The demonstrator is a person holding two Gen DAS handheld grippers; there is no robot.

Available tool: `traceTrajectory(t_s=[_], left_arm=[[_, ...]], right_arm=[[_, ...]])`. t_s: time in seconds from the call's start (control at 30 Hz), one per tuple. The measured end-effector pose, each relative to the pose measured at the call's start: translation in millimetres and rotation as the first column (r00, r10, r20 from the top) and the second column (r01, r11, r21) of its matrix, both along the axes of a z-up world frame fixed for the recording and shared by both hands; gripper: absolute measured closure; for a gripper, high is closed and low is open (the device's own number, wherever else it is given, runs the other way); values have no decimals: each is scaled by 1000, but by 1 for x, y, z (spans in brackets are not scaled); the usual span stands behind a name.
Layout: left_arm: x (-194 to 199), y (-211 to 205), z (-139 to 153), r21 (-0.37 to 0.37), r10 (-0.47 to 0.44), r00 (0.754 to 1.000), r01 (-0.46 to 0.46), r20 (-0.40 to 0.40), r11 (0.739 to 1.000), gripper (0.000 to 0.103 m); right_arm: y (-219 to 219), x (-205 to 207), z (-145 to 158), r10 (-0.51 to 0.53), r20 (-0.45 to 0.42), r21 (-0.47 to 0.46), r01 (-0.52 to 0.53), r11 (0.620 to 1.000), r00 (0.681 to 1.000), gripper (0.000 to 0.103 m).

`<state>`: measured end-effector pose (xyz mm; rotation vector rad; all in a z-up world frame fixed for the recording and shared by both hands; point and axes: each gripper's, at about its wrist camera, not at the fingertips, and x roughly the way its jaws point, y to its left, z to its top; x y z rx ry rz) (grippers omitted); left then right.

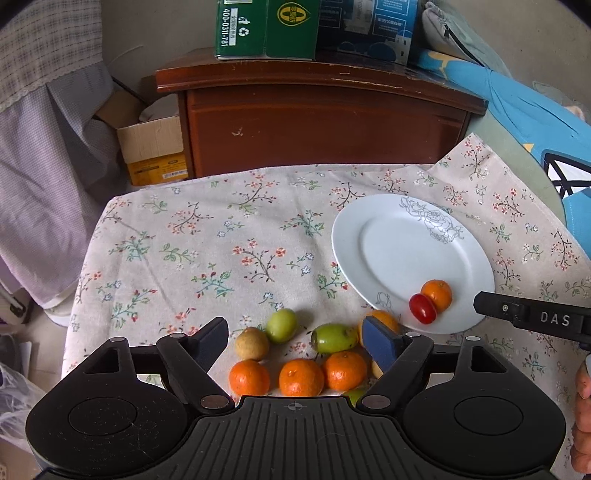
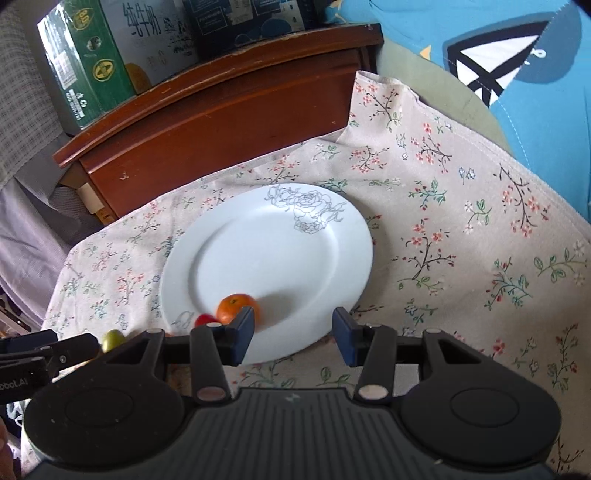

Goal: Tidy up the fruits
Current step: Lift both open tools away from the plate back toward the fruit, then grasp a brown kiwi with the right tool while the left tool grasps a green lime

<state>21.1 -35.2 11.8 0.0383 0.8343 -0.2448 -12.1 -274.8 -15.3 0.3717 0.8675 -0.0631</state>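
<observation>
A white plate (image 1: 388, 258) with a rose print lies on the floral cloth; it holds a small orange (image 1: 437, 293) and a red cherry tomato (image 1: 422, 308). My left gripper (image 1: 295, 341) is open above a cluster of fruit: three oranges (image 1: 301, 376), two green fruits (image 1: 334, 338), a tan round fruit (image 1: 251, 343) and another orange (image 1: 384, 319) behind its right finger. My right gripper (image 2: 291, 334) is open and empty over the plate's (image 2: 266, 258) near rim, with the orange (image 2: 236, 306) and the tomato (image 2: 205, 319) by its left finger.
A brown wooden cabinet (image 1: 317, 122) stands behind the table with green and blue cartons (image 1: 266, 29) on top. A cardboard box (image 1: 151, 147) sits at the left. Blue fabric (image 1: 535, 122) lies at the right. The cloth's edge drops off at the left.
</observation>
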Motion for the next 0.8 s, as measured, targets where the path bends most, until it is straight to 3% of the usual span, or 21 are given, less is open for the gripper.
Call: traceTrajectory(t_s=[0.43, 0.8], left_arm=[[-40, 28, -5, 15, 75, 996, -75, -37, 997, 21], [-63, 18, -23, 31, -14, 998, 16, -61, 999, 15]], right_arm=[[35, -55, -3, 85, -7, 91, -84, 992, 996, 55], [50, -53, -18, 147, -16, 114, -144, 983, 989, 62]])
